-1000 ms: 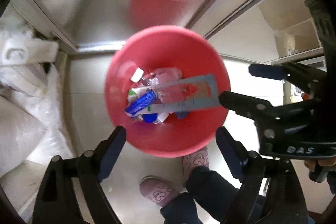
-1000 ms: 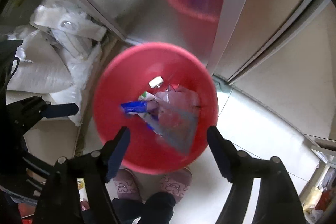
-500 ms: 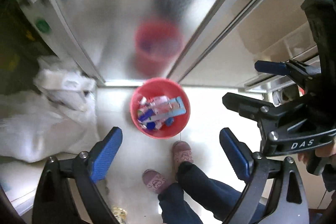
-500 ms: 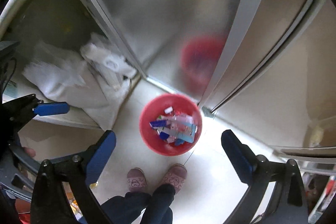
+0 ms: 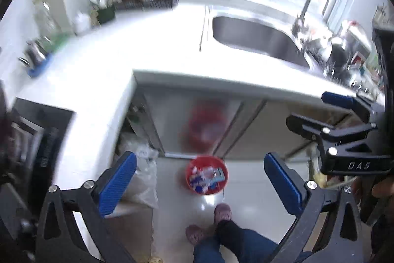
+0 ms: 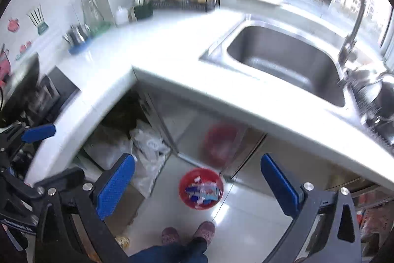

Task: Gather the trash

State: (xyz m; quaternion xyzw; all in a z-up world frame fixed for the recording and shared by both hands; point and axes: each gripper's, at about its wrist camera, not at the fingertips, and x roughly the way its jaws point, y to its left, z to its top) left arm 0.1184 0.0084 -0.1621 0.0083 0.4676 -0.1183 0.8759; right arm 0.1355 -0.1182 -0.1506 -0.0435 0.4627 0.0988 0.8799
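Far below on the floor stands a red bin (image 5: 189, 174) (image 6: 182, 185), filled with wrappers and packets (image 5: 206, 176) (image 6: 202, 190). My left gripper (image 5: 199, 159) hangs high above it, its blue-padded jaws wide and still opening, with nothing between them. The right gripper (image 6: 197, 159) is also high over the bin, open and empty. In the left wrist view the right gripper shows at the right edge with a blue pad (image 5: 337, 100). A blue pad of the left gripper (image 6: 38, 132) appears at the left edge of the right wrist view.
A white L-shaped countertop (image 5: 157, 48) (image 6: 172, 53) lies below, with a steel sink (image 5: 258, 38) (image 6: 283, 58) and faucet (image 6: 349, 24). White bags (image 5: 145, 179) (image 6: 147, 154) lie under the counter left of the bin. The person's slippered feet (image 5: 221, 213) (image 6: 204, 229) stand beside it.
Both grippers rose steeply away from the bin, which shrank from filling the view to a small disc. The counter and sink came into view. Both jaws spread wider.
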